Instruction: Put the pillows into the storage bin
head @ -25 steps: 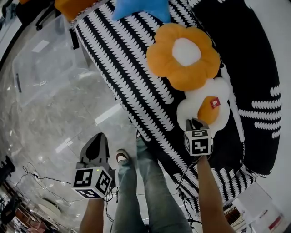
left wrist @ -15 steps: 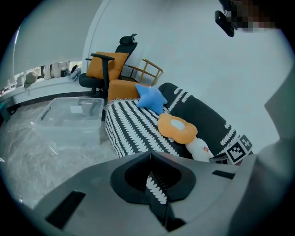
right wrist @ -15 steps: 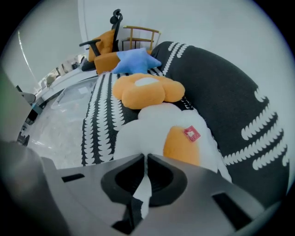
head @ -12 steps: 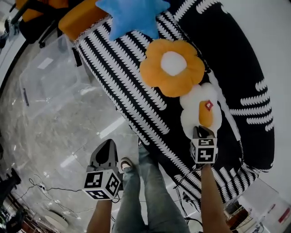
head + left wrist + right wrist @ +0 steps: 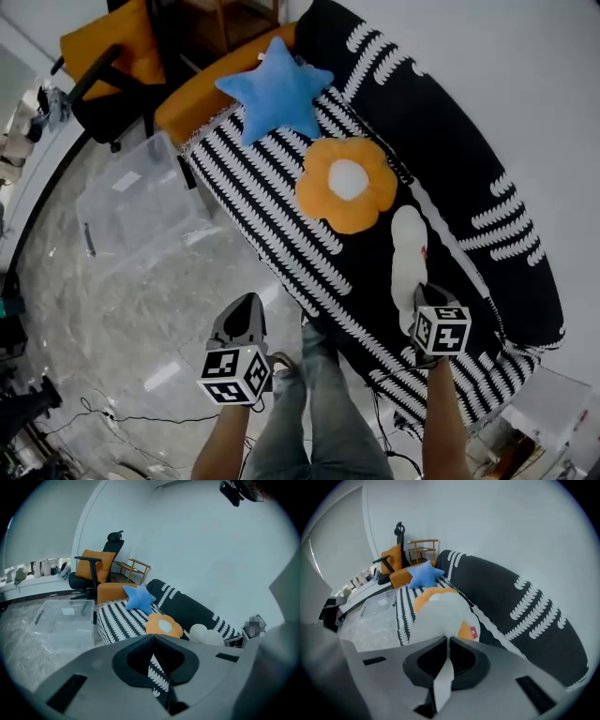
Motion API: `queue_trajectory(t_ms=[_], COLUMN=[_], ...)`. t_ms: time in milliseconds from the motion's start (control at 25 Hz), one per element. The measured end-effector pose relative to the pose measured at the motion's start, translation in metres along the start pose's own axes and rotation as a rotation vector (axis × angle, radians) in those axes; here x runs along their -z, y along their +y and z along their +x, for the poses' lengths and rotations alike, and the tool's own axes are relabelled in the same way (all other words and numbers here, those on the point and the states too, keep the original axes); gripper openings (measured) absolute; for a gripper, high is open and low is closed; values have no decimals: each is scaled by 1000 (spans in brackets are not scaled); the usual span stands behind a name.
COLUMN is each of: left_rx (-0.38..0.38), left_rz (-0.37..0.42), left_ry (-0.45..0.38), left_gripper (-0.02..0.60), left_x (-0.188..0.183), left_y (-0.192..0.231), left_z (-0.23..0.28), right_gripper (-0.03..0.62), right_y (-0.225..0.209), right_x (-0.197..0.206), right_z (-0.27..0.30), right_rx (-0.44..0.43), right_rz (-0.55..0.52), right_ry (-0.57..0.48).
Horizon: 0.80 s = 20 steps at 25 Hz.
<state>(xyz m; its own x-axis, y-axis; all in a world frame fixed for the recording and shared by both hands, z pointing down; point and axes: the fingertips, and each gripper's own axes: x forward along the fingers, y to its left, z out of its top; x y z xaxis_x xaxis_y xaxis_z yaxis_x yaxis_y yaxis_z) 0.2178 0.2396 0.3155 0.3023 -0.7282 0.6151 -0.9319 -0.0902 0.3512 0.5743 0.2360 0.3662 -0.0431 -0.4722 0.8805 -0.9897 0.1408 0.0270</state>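
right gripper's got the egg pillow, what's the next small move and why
Probably lift and swing the right gripper leftward toward the clear storage bin. Its jaws are pinched on the white egg pillow, and the bin sits on the floor left of the sofa.

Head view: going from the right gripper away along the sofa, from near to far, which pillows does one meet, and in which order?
white pillow → flower pillow → star pillow
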Motion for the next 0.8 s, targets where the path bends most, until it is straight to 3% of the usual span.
queue_trajectory(t_ms=[360,800], left_rx=[14,-66], left_rz=[56,48], left_ry=[-10,-211], left_gripper=[12,11], left_x=[-21,-107], left_y=[-28,-14], left_z=[-62,-127], right_gripper=[9,9], right_y=[43,85], right_x=[-41,-107], right_z=[-104,-172], right_rx=[-105,-221], right_rz=[154,179], right_ry=[-186,-351])
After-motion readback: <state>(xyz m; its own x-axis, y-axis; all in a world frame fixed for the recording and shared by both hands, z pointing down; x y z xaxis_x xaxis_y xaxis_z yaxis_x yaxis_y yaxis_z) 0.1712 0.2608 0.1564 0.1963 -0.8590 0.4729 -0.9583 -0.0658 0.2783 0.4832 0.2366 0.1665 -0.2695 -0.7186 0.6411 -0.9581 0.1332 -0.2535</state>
